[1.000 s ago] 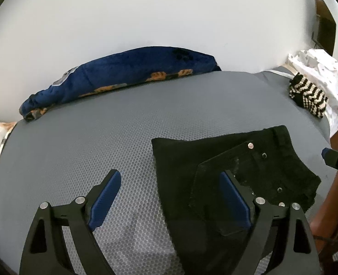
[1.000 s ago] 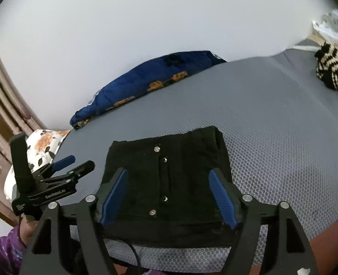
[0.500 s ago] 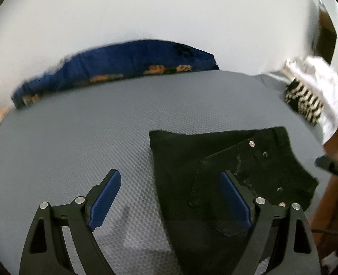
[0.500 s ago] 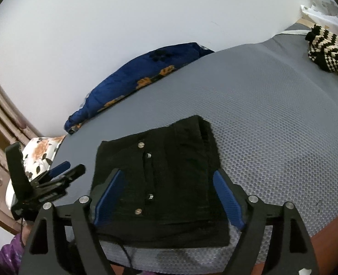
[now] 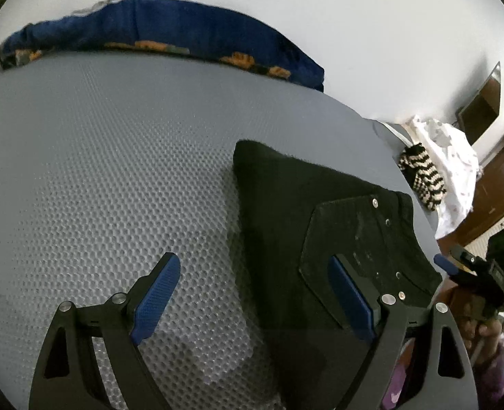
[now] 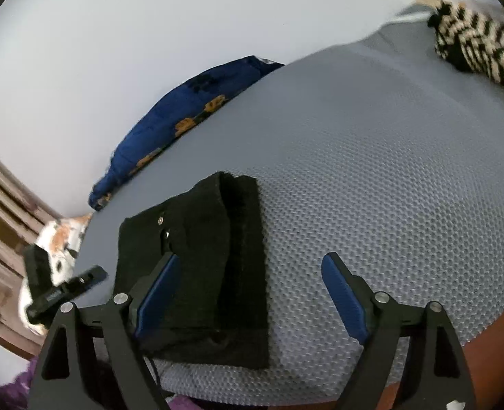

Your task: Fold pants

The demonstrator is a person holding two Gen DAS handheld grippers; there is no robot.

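Hovering wide open and empty, left tool and right tool flank the folded pants.

Home bedroom: grey mesh-covered mattress, blue floral pillow against a white wall, heaped clothing, wooden furniture.

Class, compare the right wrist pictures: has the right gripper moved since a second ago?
Yes. The right gripper has swung rightward: the folded black pants, centred between its fingers before, now lie toward its left finger, with grey mattress ahead.
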